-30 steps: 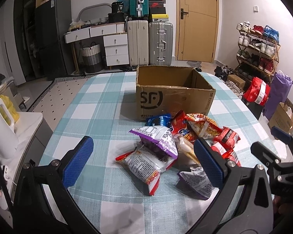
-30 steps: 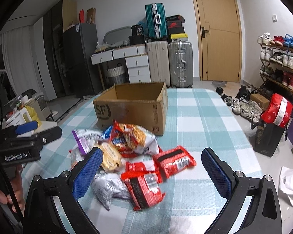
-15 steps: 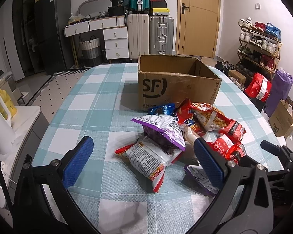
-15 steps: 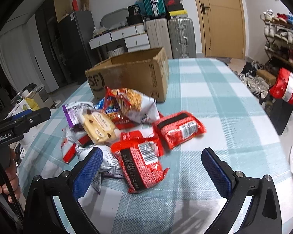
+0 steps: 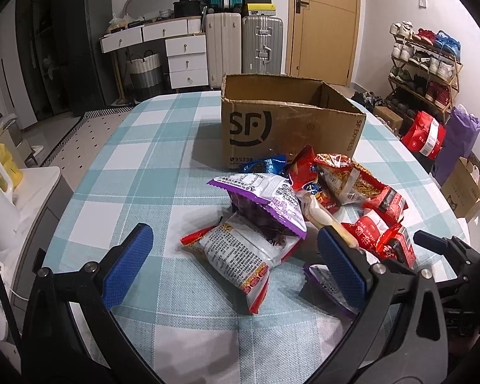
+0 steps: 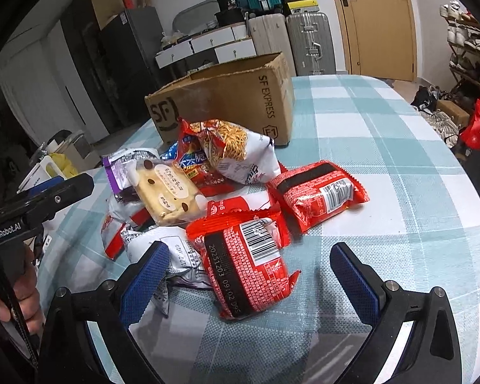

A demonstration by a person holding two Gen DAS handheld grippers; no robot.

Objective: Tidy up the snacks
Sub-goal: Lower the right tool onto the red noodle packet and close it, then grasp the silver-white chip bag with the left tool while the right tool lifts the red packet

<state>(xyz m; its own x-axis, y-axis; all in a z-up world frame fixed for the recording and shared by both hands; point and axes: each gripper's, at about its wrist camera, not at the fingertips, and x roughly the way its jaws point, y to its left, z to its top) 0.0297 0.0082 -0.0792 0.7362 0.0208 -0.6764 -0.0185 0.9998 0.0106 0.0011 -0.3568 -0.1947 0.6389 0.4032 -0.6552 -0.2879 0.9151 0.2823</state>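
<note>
A cardboard box (image 5: 291, 124) stands on the table (image 5: 137, 172), open side up. Just before it lies a heap of snack packets (image 6: 208, 198), some overlapping. A noodle packet (image 6: 236, 150) lies nearest the box; a barcode packet (image 6: 252, 259) lies at the heap's near edge, between the right gripper's (image 6: 249, 275) fingers.

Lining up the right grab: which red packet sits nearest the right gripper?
The red packet with its barcode up, lying between the open right gripper's fingers. The other red packet lies farther back, toward the box.
</note>
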